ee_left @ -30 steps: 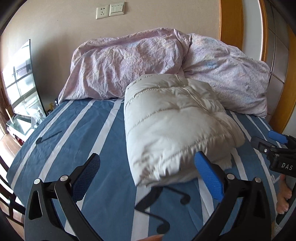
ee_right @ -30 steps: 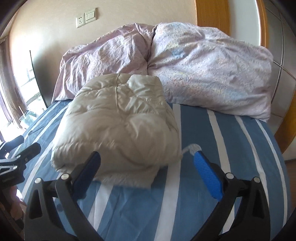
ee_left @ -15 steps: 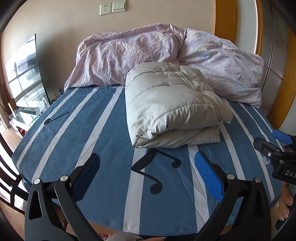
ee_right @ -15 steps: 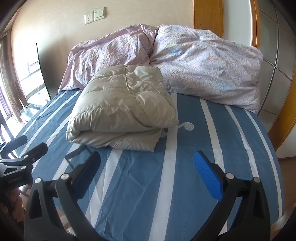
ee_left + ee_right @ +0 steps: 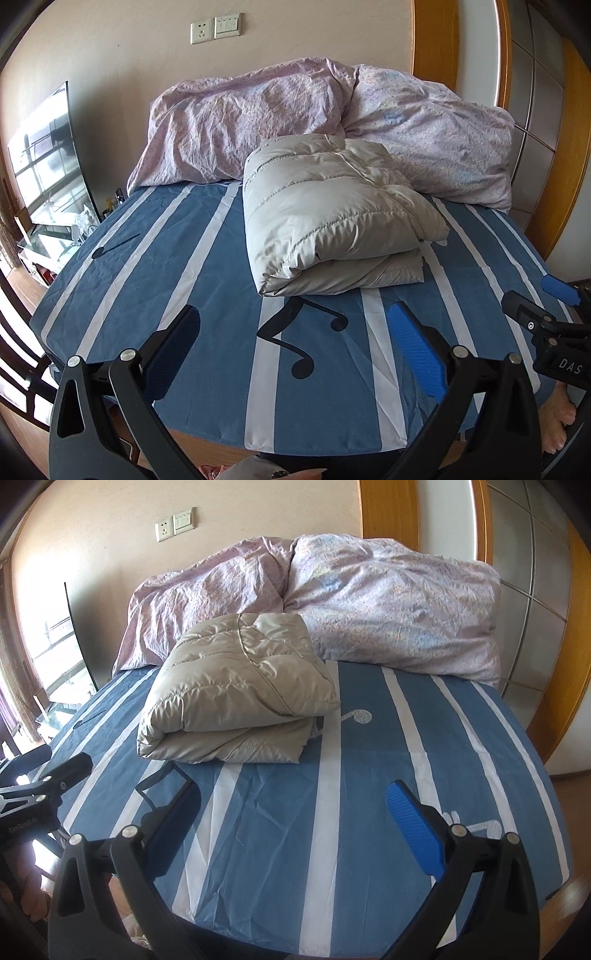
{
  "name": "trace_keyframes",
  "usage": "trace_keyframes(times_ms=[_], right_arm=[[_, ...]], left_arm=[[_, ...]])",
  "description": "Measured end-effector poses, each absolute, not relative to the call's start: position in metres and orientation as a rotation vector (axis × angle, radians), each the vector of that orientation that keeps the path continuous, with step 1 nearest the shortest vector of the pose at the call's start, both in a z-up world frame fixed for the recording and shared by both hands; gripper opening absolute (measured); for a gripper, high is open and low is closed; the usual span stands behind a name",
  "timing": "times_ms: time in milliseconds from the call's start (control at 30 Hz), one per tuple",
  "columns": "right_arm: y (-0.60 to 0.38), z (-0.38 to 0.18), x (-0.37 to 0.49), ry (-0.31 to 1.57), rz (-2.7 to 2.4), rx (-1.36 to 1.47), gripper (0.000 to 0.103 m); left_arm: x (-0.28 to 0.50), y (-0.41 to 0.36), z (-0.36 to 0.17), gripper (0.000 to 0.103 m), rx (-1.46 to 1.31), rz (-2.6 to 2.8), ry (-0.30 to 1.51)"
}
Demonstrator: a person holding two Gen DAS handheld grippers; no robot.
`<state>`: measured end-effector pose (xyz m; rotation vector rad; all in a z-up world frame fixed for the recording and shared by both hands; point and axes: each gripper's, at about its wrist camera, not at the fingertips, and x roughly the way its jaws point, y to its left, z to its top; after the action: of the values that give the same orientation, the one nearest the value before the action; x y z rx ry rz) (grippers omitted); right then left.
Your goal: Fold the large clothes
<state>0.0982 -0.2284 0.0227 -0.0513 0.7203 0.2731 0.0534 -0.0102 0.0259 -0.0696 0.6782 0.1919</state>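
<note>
Your folded puffer jacket (image 5: 332, 218) lies on the bed, a pale grey quilted bundle doubled over so its rounded fold faces you and the layered edges show along its near side. Its far end touches the rumpled pink floral duvet (image 5: 258, 114) heaped at the head of the bed. From the left wrist view the jacket sits at about 12 o'clock, well apart from your left gripper (image 5: 295, 343), with a stretch of blue-and-white striped bedsheet (image 5: 155, 258) and a black music-note print (image 5: 295, 339) lying between them. From the right wrist view the jacket (image 5: 236, 694) sits toward 11 o'clock of your right gripper (image 5: 291, 812), again well apart, bare sheet between.

Both pairs of fingers are spread wide and hold nothing; the blue pads (image 5: 413, 347) hang over the near edge of the bed, not touching the sheet. Your right gripper shows at 3 o'clock in the left view (image 5: 543, 317), and your left gripper shows at 9 o'clock in the right view (image 5: 44, 786).

Beyond the duvet, a wall socket and switch plate (image 5: 216, 27) sit high at 12 o'clock. A dark television screen (image 5: 48, 147) leans at 9 o'clock, and an orange wooden frame (image 5: 436, 44) runs up at 2 o'clock. A bare foot (image 5: 557, 421) shows on the floor at 4 o'clock.
</note>
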Motion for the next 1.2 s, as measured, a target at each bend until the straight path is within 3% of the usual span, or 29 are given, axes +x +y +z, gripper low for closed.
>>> trace_keyframes(times_ms=[1200], right_arm=[[-0.2245,0.0248,0.0892,0.708,0.278,-0.076,0.101]], left_arm=[[0.0502,-0.0096,0.0266,0.102,-0.071,0.177,0.696]])
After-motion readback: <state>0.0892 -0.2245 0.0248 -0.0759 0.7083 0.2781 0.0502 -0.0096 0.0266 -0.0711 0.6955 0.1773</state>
